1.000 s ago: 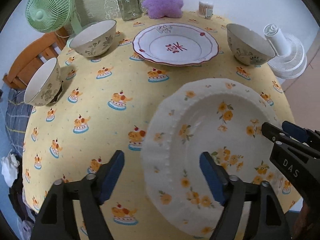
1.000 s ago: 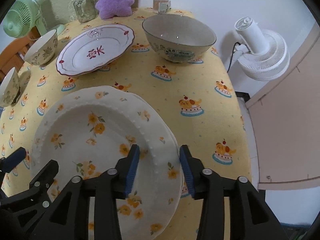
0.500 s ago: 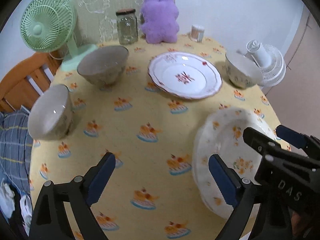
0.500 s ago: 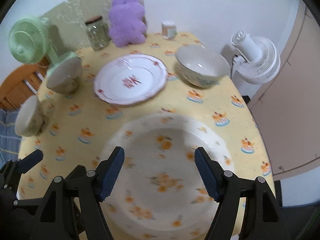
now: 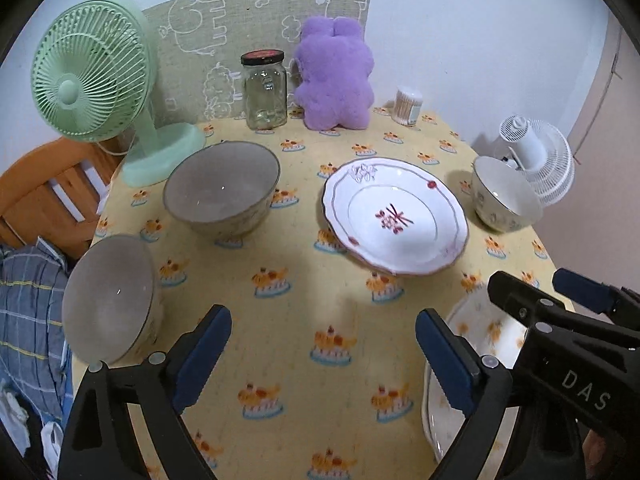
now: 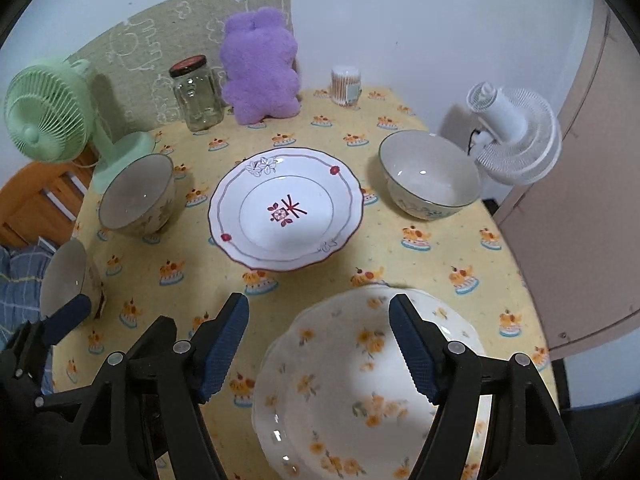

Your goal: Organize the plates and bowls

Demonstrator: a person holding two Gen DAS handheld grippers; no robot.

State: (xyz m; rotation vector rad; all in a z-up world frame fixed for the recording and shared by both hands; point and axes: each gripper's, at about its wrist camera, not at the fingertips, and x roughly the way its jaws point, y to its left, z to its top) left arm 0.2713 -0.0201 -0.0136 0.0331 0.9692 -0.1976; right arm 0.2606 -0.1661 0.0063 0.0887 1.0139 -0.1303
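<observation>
A cream plate with yellow flowers [image 6: 360,392] lies on the yellow tablecloth at the near right; in the left wrist view the flowered plate [image 5: 480,332] shows partly behind my fingers. My right gripper [image 6: 320,308] hovers open above its far rim, touching nothing. My left gripper [image 5: 320,328] is open over bare cloth to the plate's left. Further back sits a white plate with red marks [image 6: 286,212]. One bowl [image 6: 430,172] stands to its right. Two more stand to its left, a far bowl [image 6: 138,196] and a near one [image 6: 66,276].
Along the back stand a green fan [image 5: 88,80], a glass jar [image 5: 266,92], a purple plush [image 5: 334,76] and a cotton-swab tub [image 5: 408,106]. A white fan [image 6: 512,136] is off the right edge. A wooden chair [image 5: 40,200] and plaid cloth [image 5: 24,320] are at the left.
Both grippers have drawn back and risen from the flowered plate, whose rim they straddled, and their jaws stand wider. The plate stays on the table.
</observation>
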